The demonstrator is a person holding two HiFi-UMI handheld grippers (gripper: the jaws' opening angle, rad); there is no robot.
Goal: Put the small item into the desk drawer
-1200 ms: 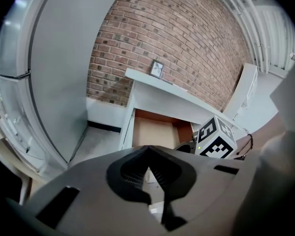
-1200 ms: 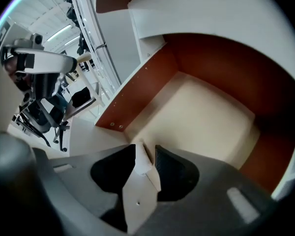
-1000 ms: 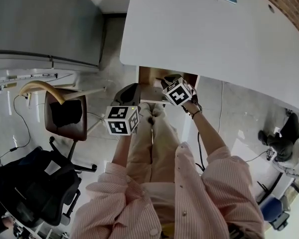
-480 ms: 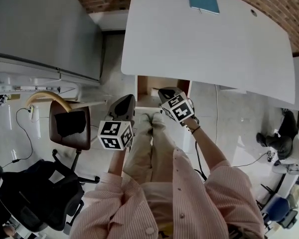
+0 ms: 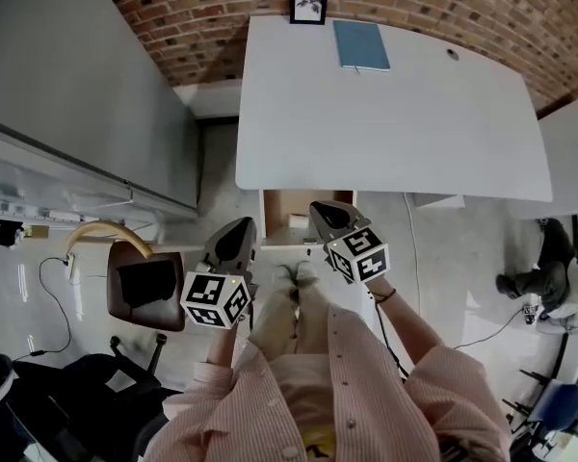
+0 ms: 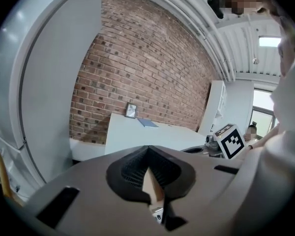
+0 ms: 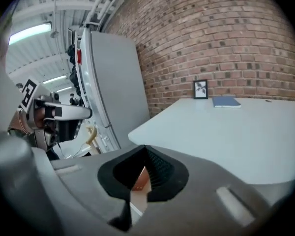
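Under the front edge of the white desk (image 5: 385,114) the drawer (image 5: 279,205) stands open, its wooden inside showing. A small pale thing (image 5: 297,221) lies near the drawer's front; I cannot make out what it is. My left gripper (image 5: 239,227) hangs left of the drawer, jaws shut and empty (image 6: 148,154). My right gripper (image 5: 320,210) is just above the drawer's right part, also shut with nothing between its jaws (image 7: 145,149). Through each pair of jaws only a sliver of the wood shows. The person's legs are below the drawer.
A blue notebook (image 5: 360,44) and a small picture frame (image 5: 308,3) sit at the desk's far edge against the brick wall. A brown chair (image 5: 146,287) stands to the left, a big grey cabinet (image 5: 67,85) beyond it. Another person (image 5: 549,258) is at the right.
Both grippers have drawn back from the drawer toward the person. The head view has tilted up and now takes in the whole desk and the brick wall.
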